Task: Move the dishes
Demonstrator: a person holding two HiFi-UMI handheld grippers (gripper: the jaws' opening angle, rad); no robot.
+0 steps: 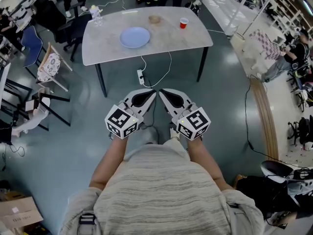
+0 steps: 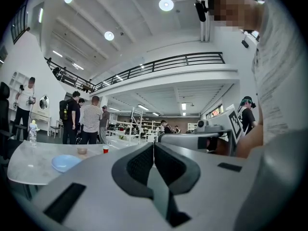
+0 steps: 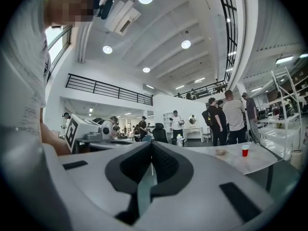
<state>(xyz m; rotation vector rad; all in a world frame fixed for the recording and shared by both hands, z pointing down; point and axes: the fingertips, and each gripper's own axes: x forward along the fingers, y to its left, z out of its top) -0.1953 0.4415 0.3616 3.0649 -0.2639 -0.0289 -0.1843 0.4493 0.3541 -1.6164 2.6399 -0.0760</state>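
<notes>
You hold both tongs level in front of your chest, well short of the bench, with their tips angled in toward each other until they almost meet. Your left tongs (image 1: 152, 93) are pressed fully together, the ribbed black pads meeting face to face. Your right tongs (image 1: 162, 93) are shut just as tight on themselves, holding no dish.

The dishes sit on the pale marbled bench (image 1: 112, 53) with rounded corners, far ahead of you across the grey-green floor (image 1: 220, 111). The pale blue round plate (image 1: 135, 37) lies flat near the middle of the benchtop, a little to the left. It is shallow and plain, with a low raised rim and a smooth, even colour. Farther off and just to its right stands the small shallow tan bowl (image 1: 155, 19), much smaller than the plate and not touching it.

Right of the bowl and apart from it, a red cup (image 1: 184, 23) stands upright. At the far left corner of the bench stands a clear bottle (image 1: 96, 14), well apart from the plate.

A white power strip (image 1: 141, 76) lies on the floor under the near edge of the bench, and a thin white cable (image 1: 166, 65) loops beside it. Your left gripper view shows several standing people (image 2: 91, 121) beyond the far side of the bench.
</notes>
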